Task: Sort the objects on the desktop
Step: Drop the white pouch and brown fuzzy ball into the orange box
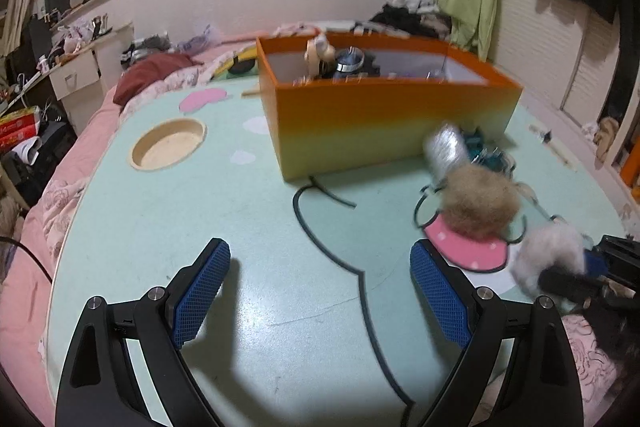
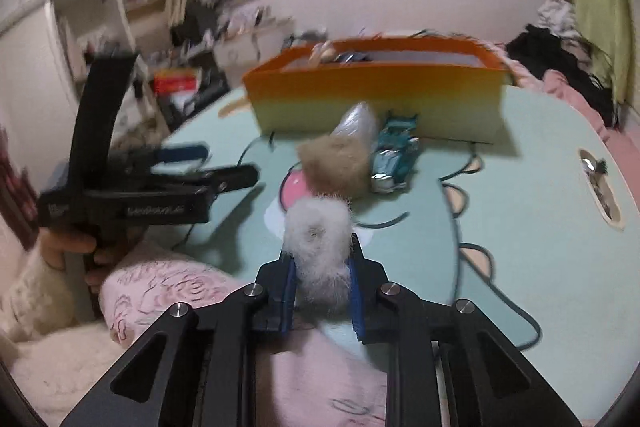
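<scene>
Right now the right gripper [image 2: 322,267] is clamped on a white fur pompom [image 2: 318,239] above the table's [image 2: 520,227] near edge. Ahead lie a tan pompom [image 2: 334,163], what may be a teal toy car [image 2: 394,155] and the orange box [image 2: 376,95]; the left gripper [image 1: 320,291] hangs spread wide, holding nothing.
</scene>
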